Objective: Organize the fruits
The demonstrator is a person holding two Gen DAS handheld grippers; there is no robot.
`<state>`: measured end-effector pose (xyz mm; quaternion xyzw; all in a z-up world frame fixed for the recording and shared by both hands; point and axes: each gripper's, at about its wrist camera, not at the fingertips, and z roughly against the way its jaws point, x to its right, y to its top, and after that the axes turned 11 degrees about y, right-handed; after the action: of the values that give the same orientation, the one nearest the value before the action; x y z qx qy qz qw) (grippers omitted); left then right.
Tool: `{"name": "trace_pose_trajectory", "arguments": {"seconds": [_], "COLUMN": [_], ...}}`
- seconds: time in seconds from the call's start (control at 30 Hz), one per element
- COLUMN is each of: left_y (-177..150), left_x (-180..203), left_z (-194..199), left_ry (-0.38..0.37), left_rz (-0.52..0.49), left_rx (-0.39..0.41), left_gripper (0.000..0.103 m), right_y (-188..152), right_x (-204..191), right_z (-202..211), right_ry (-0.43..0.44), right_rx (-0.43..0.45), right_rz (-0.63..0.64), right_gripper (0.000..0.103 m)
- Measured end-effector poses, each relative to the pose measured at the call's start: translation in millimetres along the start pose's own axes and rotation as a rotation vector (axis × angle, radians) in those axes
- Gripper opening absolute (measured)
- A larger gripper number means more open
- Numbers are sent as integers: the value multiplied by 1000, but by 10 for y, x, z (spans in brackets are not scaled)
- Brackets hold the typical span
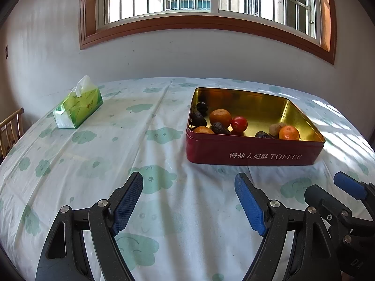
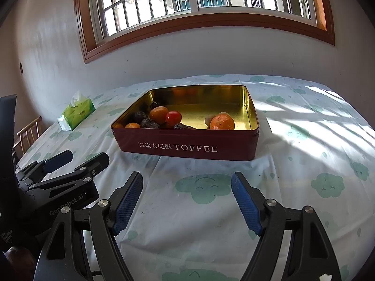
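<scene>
A red toffee tin (image 1: 253, 151) (image 2: 187, 148) with a gold inside stands on the table. It holds oranges (image 1: 220, 117) (image 2: 222, 122), a red tomato (image 1: 239, 123) (image 2: 173, 117), dark wrinkled fruits (image 1: 220, 128) (image 2: 149, 123) and a small brown fruit (image 1: 274, 128). My left gripper (image 1: 188, 205) is open and empty, short of the tin and to its left. My right gripper (image 2: 186, 203) is open and empty, just before the tin's front wall. Each gripper shows in the other's view: the right one (image 1: 328, 194), the left one (image 2: 77, 158).
A green tissue pack (image 1: 78, 106) (image 2: 76, 113) lies at the far left of the table. The table wears a white cloth with green cloud prints (image 1: 150, 180) (image 2: 206, 187). A wooden chair back (image 1: 10, 128) (image 2: 28, 133) stands at the left edge. A wall with a window rises behind.
</scene>
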<state>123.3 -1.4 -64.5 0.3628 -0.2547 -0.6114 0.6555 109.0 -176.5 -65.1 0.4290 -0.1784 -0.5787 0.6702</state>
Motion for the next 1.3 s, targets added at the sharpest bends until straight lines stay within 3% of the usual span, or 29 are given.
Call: {"name": "trace_pose_trajectory", "arguments": {"seconds": [0.27,1.3], "left_y": [7,5], "left_x": [12,-8], "left_z": [23,15], "left_ry": [4,4], "left_rz": [0,2], "left_rx": [14,11], "left_gripper": [86,87], "right_y": [0,0], "right_x": [10,9], "right_z": [-7,-6], "right_ry": [0,-2], "right_rx": [-2,0], "right_rz": [4,3], "right_gripper": [76,77]}}
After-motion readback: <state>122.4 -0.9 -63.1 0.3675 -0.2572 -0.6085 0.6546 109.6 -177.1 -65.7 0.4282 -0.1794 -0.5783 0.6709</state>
